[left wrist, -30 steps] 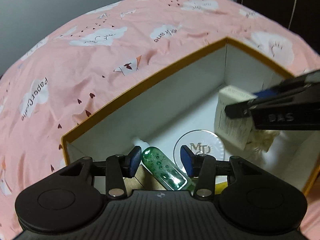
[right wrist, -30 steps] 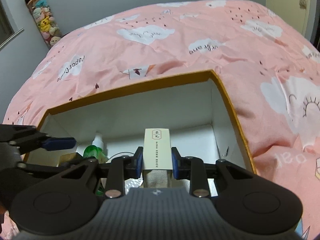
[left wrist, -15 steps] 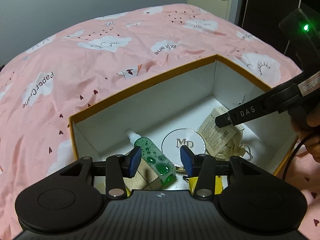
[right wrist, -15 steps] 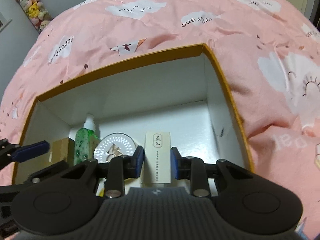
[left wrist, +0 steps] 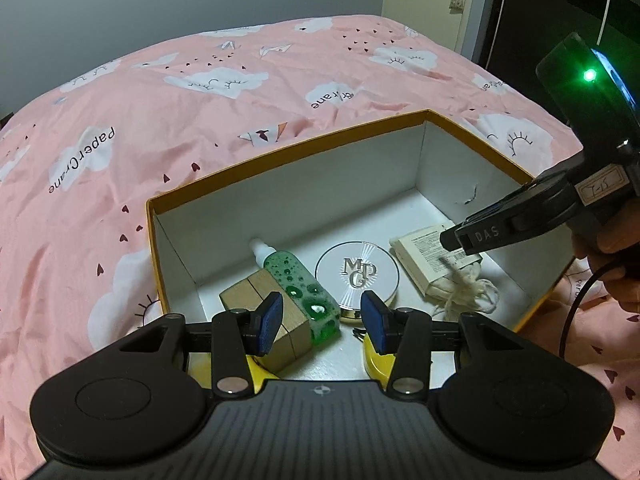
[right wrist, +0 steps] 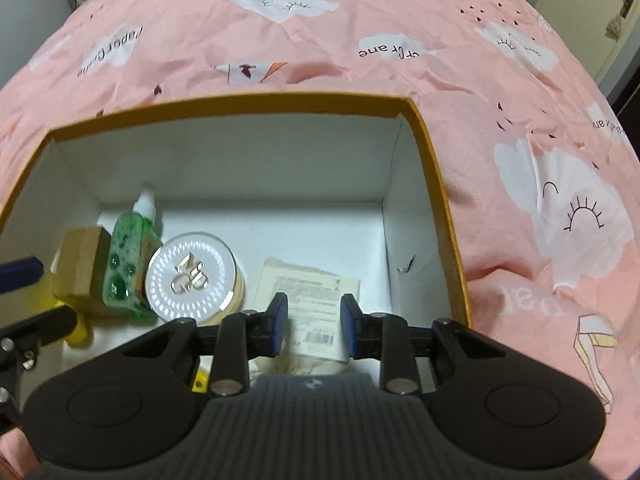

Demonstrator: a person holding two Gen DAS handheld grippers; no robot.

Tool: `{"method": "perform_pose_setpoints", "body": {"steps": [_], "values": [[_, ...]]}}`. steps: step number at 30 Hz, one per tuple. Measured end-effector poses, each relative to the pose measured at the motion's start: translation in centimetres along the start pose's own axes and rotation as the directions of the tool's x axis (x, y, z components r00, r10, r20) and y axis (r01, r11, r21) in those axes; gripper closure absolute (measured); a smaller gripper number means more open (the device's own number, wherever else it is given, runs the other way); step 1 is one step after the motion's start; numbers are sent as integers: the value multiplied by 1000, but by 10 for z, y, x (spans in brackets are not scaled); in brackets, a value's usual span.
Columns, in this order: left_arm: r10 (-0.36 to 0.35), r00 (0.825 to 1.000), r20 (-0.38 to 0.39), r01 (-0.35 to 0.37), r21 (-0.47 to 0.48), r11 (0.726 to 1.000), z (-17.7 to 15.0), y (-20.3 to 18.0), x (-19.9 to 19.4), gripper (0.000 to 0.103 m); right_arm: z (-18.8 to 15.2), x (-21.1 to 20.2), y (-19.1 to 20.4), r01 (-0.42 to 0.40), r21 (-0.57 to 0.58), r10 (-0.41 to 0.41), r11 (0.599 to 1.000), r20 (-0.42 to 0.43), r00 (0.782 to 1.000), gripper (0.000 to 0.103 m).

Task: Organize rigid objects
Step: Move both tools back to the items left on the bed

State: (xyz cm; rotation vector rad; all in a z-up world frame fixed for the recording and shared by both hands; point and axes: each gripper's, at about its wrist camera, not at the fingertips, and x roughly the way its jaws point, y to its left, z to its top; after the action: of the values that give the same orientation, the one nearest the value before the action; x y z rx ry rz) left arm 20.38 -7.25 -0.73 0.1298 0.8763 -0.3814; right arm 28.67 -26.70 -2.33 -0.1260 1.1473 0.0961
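2 tongs tilted down over box (left wrist: 280, 152) | L tongs (left wrist: 322, 322) open, empty | R tongs (right wrist: 313, 325) open above packet (right wrist: 308, 292)

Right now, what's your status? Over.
Left fingers open, empty, over orange-rimmed cardboard box. Right fingers narrow, above cream printed packet lying on box floor; grip unclear. Nothing in the way.

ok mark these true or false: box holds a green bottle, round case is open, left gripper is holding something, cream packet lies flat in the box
The box holds a green bottle: true.
The round case is open: false, its lid is on.
The left gripper is holding something: false, its jaws are open with nothing between them.
The cream packet lies flat in the box: true, on the floor beside the round case.
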Motion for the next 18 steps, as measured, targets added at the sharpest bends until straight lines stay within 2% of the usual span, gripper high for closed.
{"method": "perform_pose_setpoints", "body": {"steps": [3,6,10,14,18], "values": [[-4,1000,18,4,-11,1000,-3,-1,-5,50,-4,-5,1,-8,1,8,1000,8,1000,75],[-6,999,47,7,-26,1000,-4,-2,-13,50,-8,-19,8,-24,-28,25,999,55,998,74],[-14,994,106,21,-59,998,-9,-2,-31,50,-18,-46,25,-61,-96,74,994,139,987,64],[-5,984,176,24,-109,994,-15,4,-52,49,-32,-72,43,-71,-158,108,985,241,965,57],[42,966,256,-8,-134,991,-25,9,-76,47,-47,-97,58,-85,-175,143,981,348,927,47]]}}
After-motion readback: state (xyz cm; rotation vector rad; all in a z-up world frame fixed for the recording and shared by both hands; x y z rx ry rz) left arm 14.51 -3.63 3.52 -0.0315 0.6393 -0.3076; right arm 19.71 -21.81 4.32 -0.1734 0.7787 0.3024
